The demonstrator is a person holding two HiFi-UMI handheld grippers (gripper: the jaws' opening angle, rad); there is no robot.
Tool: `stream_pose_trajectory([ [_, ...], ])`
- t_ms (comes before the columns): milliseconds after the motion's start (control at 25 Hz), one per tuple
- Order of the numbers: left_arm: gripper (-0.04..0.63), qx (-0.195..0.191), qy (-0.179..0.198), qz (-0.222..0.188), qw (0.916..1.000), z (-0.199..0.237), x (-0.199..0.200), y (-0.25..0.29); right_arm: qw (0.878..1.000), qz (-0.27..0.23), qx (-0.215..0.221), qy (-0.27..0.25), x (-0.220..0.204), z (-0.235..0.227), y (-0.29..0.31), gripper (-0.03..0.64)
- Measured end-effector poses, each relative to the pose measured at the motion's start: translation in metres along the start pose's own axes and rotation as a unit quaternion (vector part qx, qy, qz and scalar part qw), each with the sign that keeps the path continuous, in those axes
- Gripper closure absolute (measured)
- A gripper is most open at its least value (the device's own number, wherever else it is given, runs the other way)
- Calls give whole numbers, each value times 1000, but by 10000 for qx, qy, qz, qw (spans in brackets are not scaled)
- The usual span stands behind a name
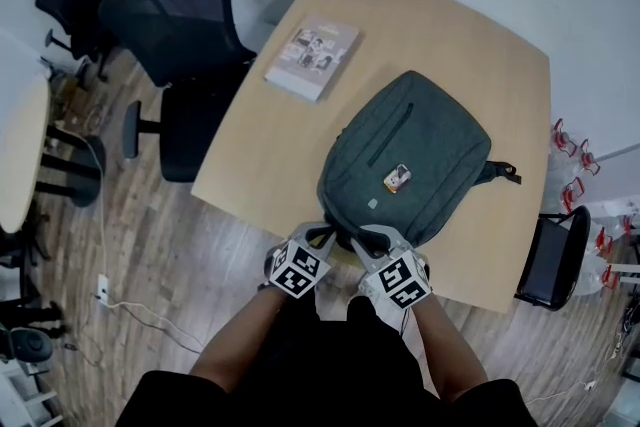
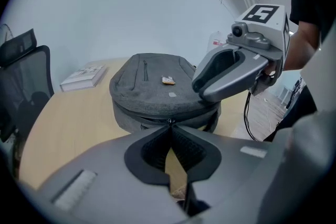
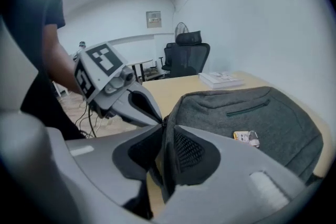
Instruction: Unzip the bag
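A grey backpack (image 1: 410, 150) (image 2: 152, 86) (image 3: 252, 118) lies flat on the light wooden table (image 1: 440, 25), with a small orange-and-white tag (image 1: 397, 178) on top. Both grippers are at its near end, side by side. My left gripper (image 1: 322, 235) (image 2: 169, 123) is shut, its tips meeting on the zipper pull at the bag's zipper line (image 2: 149, 119). My right gripper (image 1: 362, 240) (image 3: 163, 126) stands slightly open. A dark strip of the bag's fabric runs between its jaws and lies against one pad, with a gap to the other.
A book (image 1: 312, 57) lies on the table's far left part. A black office chair (image 1: 170, 25) stands to the left, and a dark chair (image 1: 550, 265) at the table's right corner. Cables trail over the wooden floor (image 1: 140, 315). The table's near edge is just under the grippers.
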State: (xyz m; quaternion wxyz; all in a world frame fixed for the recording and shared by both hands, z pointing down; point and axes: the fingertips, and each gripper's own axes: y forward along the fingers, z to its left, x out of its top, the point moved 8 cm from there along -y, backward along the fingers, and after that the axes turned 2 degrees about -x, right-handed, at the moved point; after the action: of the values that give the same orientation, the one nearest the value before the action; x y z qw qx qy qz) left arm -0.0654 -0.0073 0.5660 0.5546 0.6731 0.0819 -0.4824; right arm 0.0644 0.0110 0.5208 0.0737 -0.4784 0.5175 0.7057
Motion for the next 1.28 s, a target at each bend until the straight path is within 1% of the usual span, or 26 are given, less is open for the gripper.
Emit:
stream_pose_trajectory([
  [80,569,81,-52,-3,10000,2,0,-1,9984,129,188,-518,-8,2,-15,510],
  [160,569,215,-156,6,9996,8,-2,-3,9935,348,335,-1035,-22,5,-25,465],
  [200,569,288,-195,17,9994,13,-4,-5,9907,459,343,-1232,-30,4,-28,462],
  [280,569,428,-192,20,9989,22,-4,-7,9879,603,291,-1397,-44,0,-31,462],
  [400,569,616,-120,41,9980,36,-4,-8,9891,581,236,-1330,-52,-9,-31,466],
  [480,569,725,-148,70,9972,43,-4,-9,9895,501,254,-1328,-51,-14,-31,472],
  [560,569,784,-188,69,9967,48,-4,-11,9897,418,296,-1334,-47,-17,-30,499],
  [680,569,828,-175,67,9964,51,-3,-11,9888,441,387,-1375,-44,-19,-20,563],
  [760,569,818,-244,13,9964,50,-3,-11,9872,519,445,-1440,-44,-19,-15,571],
  [880,569,804,-329,-53,9962,45,-3,-11,9883,536,458,-1352,-43,-20,-14,584],
  [960,568,810,-290,-20,9963,42,-3,-12,9910,500,406,-1174,-42,-21,-13,591],
  [1160,568,795,-422,-18,9959,32,-7,-16,9977,306,262,-554,-38,-20,-7,594],
  [1280,568,656,-552,-99,9963,22,-8,-14,9994,173,237,-188,-35,-20,0,594],
])
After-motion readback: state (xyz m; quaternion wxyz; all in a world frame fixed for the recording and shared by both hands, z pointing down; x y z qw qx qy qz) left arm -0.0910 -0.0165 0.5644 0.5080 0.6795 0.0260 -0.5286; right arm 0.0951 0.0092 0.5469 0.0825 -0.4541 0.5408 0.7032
